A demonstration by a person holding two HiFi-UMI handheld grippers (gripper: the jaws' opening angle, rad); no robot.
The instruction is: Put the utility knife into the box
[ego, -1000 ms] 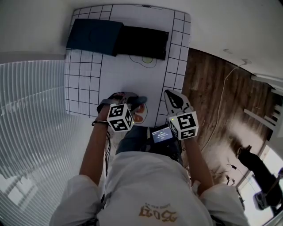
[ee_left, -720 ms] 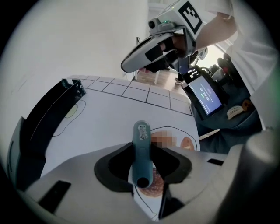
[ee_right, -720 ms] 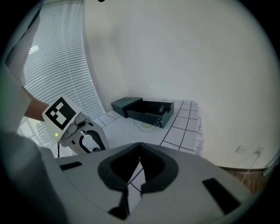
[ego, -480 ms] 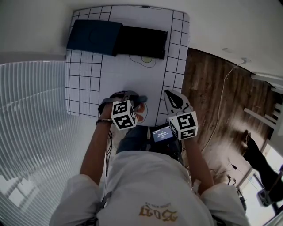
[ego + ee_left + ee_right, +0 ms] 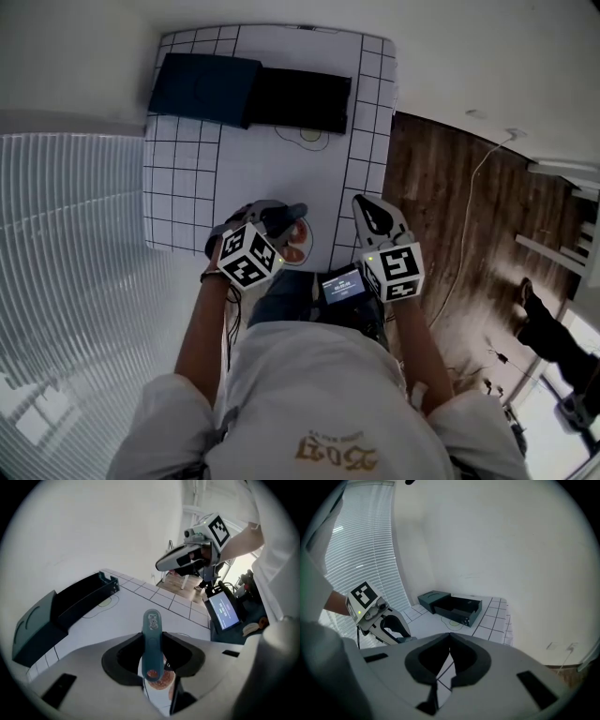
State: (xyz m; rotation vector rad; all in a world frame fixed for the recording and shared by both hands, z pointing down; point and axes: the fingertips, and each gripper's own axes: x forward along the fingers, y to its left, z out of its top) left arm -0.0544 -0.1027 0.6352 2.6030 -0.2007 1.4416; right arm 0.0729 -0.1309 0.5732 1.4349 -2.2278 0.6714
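Observation:
The teal utility knife (image 5: 152,641) sticks forward out of my left gripper (image 5: 153,654), whose pads press on its handle; it is shut on it. This happens at the near edge of the gridded white table (image 5: 187,187), over an orange round mark (image 5: 296,246). In the head view the left gripper (image 5: 284,221) is low on the table. The dark open box (image 5: 298,99) lies at the table's far end with its lid (image 5: 204,88) beside it. My right gripper (image 5: 371,212) hovers at the table's right edge, shut and empty, its jaws touching in the right gripper view (image 5: 450,645).
A yellow-green outlined mark (image 5: 310,135) lies just in front of the box. A small lit screen (image 5: 342,285) sits at the person's lap. Wooden floor (image 5: 441,216) with a cable lies to the right, window blinds (image 5: 66,262) to the left.
The left gripper's jaws have drawn in onto the knife, and its marker cube has tilted and shifted slightly toward the person. The right gripper has barely moved.

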